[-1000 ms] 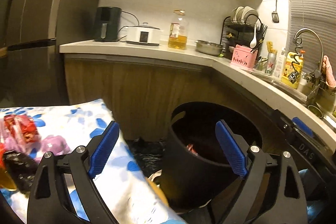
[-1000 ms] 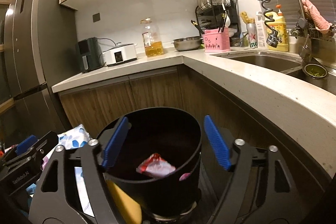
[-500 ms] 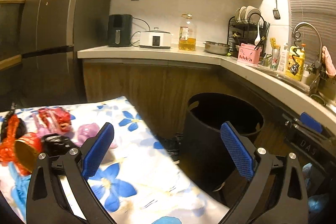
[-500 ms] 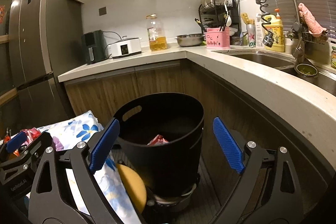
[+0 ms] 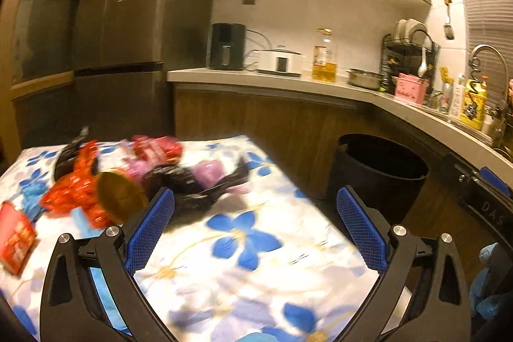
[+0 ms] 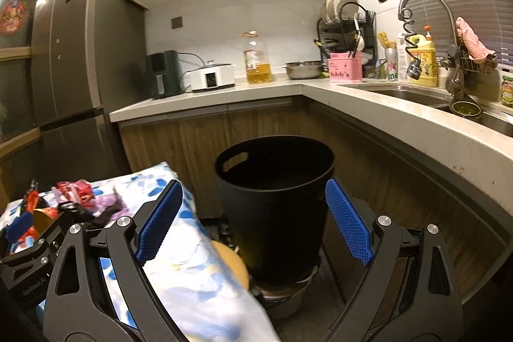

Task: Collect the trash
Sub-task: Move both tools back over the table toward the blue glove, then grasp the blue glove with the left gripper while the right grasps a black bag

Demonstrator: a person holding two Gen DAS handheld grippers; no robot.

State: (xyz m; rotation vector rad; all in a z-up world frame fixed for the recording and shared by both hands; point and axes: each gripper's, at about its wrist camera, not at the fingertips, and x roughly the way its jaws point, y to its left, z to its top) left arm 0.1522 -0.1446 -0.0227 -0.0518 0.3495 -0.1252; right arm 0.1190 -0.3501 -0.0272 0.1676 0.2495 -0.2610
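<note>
Left gripper (image 5: 256, 226): tongs spread, holding nothing; it has swung away from the black bin (image 5: 378, 172) at right of frame and now faces the floral cloth (image 5: 250, 249).

Trash pile (image 5: 134, 175): red, purple and black wrappers plus a gold-lidded piece, left of centre on the cloth, blurred; just beyond the left finger.

Right gripper (image 6: 253, 220): tongs spread, empty, pulled back from the bin (image 6: 275, 201) at centre frame.

Status, judged: one deposit done; next pickup beginning, pile largely uncollected.
</note>
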